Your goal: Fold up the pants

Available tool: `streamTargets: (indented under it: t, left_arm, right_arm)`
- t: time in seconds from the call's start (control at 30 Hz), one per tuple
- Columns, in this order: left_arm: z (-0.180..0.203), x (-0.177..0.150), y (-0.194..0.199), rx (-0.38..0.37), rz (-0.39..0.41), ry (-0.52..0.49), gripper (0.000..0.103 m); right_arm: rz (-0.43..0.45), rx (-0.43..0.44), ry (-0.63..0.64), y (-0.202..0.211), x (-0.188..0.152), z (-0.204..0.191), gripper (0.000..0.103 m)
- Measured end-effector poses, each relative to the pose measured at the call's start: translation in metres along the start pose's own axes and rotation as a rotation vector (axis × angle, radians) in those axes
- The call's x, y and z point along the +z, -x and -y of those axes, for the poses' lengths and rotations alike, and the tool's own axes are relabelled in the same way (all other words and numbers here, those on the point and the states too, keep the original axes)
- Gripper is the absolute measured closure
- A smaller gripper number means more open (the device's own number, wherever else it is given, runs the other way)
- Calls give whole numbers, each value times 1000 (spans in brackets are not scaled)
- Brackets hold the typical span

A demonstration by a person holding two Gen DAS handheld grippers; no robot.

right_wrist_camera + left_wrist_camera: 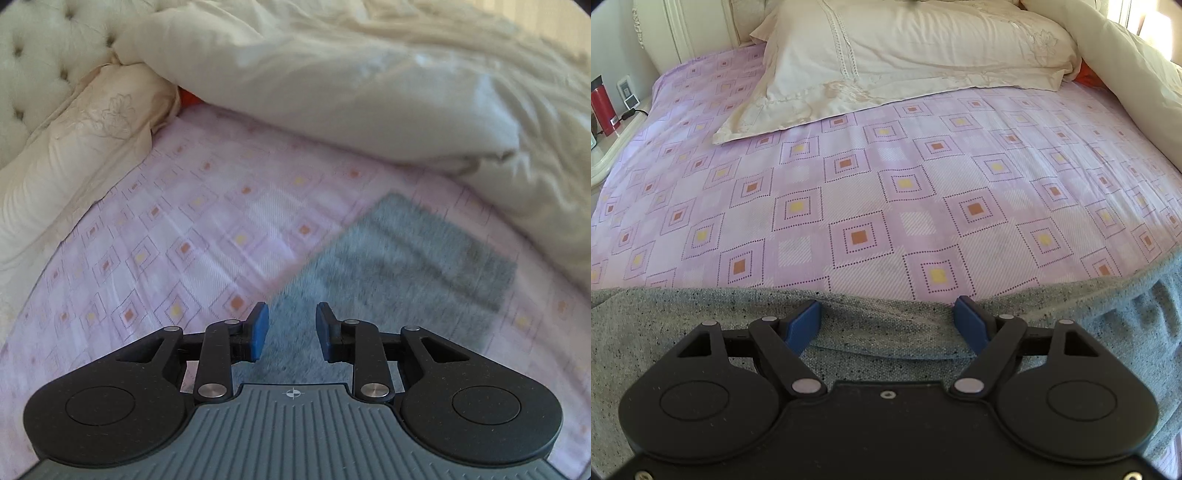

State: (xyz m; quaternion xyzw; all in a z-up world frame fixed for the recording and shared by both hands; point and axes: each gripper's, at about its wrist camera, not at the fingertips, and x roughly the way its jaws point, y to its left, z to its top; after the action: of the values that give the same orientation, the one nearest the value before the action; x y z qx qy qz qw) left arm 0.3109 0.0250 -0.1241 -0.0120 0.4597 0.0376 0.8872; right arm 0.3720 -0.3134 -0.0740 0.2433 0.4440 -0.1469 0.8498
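Note:
Grey speckled pants (pixel 683 325) lie across the near edge of the lilac patterned bed sheet (pixel 886 192). My left gripper (pixel 886 306) rests on them with its blue pads (pixel 803 325) wide apart. A low ridge of the fabric runs between the pads, and neither pad pinches it. In the right wrist view, which is blurred, a flat rectangular part of the pants (pixel 406 266) stretches away to the right. My right gripper (pixel 292 308) hovers over its near end, partly open, with only the cloth below showing in the gap.
A cream pillow (pixel 905 55) lies at the head of the bed, and a bunched cream duvet (pixel 369 92) lies along the right side, close to the far end of the pants. A bedside table with a red bottle (pixel 602 107) stands at the left. A tufted headboard (pixel 37 55) is behind.

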Motion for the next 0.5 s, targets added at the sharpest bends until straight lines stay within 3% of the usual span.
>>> streamTargets:
  t: [0.17,0.3,0.43,0.47,0.5]
  left_arm:
    - [0,0,0,-3,7,4,23]
    - [0,0,0,-4,10,4,23]
    - [0,0,0,-4,17,2,22]
    - [0,0,0,-1,18,-2,22]
    - [0,0,0,0,18,-6,22]
  right_arm:
    - [18,-8,-67,-2,8,-7,76]
    - [36,-39,-50,-5,11,-19,75]
    - [-80,-50,13,-28,1,-26,75]
    - [-114,-32,23,-32,-4,-26,78]
    - [-110,-25,21,-31,-9,-24,92]
